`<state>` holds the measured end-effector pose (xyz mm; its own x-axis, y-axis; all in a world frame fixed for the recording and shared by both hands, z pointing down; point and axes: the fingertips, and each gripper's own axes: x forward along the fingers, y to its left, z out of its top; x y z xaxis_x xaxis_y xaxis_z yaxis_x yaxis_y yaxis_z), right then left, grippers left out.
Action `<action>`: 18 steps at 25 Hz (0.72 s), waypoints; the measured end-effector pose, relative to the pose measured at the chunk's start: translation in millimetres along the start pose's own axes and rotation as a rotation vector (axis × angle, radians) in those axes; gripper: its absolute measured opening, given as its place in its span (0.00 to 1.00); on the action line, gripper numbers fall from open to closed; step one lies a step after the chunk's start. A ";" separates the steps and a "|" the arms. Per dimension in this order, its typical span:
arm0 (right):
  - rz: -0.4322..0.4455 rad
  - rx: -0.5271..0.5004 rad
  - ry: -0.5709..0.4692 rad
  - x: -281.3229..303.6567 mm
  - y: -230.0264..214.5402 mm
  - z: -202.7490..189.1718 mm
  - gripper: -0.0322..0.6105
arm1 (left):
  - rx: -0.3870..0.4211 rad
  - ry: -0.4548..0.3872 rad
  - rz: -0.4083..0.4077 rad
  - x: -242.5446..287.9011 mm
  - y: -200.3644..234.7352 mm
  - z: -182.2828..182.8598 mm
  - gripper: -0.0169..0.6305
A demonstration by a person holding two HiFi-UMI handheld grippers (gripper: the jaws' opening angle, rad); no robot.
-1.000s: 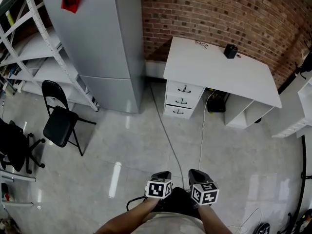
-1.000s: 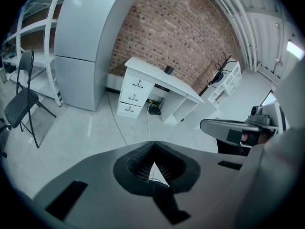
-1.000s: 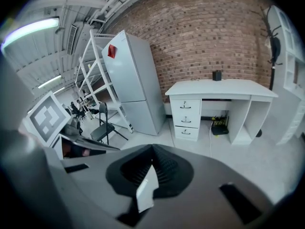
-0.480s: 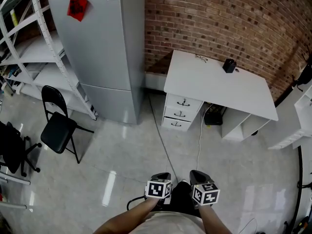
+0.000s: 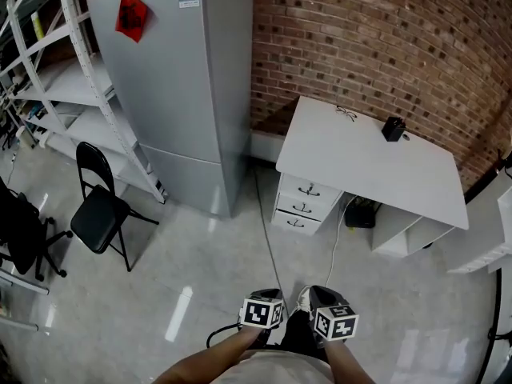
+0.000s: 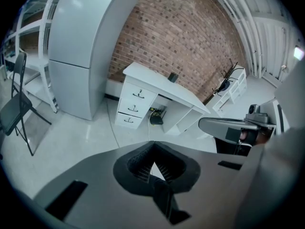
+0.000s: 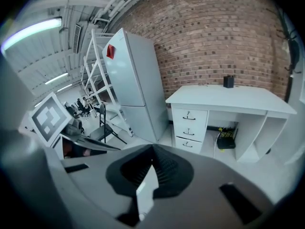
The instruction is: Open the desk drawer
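Seen from above, a person stands on a pale glossy floor (image 5: 200, 262) with both arms held forward, a two-jaw gripper in each hand. The left gripper (image 5: 268, 298) and the right gripper (image 5: 320, 296) hang side by side, near each other, low in the head view, each carrying a cube with black and white square markers. In its own view the left gripper's jaws are clenched together with nothing between them. The right gripper's jaws also sit together, empty. Well ahead of both, across open floor, a white desk (image 5: 368, 158) stands against a red brick wall (image 5: 384, 46). Its left end has a stack of three drawers, the top drawer (image 5: 310, 190), the middle drawer (image 5: 303, 208) and the bottom drawer (image 5: 297, 223), each with a small dark handle, and all three are closed. On the surface near the wall sits a small black box (image 5: 393, 128). A black device (image 5: 364, 213) lies on the floor under the desk, and a thin cable (image 5: 268, 238) runs across the floor from the wall towards the person. Left of the desk stands a tall grey fridge (image 5: 184, 78) with a red sticker (image 5: 132, 16), then white shelving (image 5: 48, 70) and a black folding chair (image 5: 100, 210).
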<state>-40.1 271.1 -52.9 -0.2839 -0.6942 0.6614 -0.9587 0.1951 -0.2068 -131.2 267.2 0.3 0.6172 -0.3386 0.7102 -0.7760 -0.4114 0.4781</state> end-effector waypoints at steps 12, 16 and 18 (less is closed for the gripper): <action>0.124 -0.013 0.100 78.1 -185.0 68.4 0.07 | 0.016 0.034 0.138 158.3 -44.4 146.8 0.04; 0.181 -0.030 0.123 111.0 -221.9 89.5 0.07 | 0.064 0.047 0.183 191.5 -50.2 187.7 0.04; 0.201 -0.033 0.138 123.3 -230.4 93.1 0.07 | 0.064 0.054 0.202 202.9 -48.5 196.2 0.04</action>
<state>147.1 76.0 9.1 -0.4663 -0.5383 0.7020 -0.8820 0.3438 -0.3222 57.2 52.5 19.9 0.4409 -0.3744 0.8157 -0.8722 -0.3931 0.2910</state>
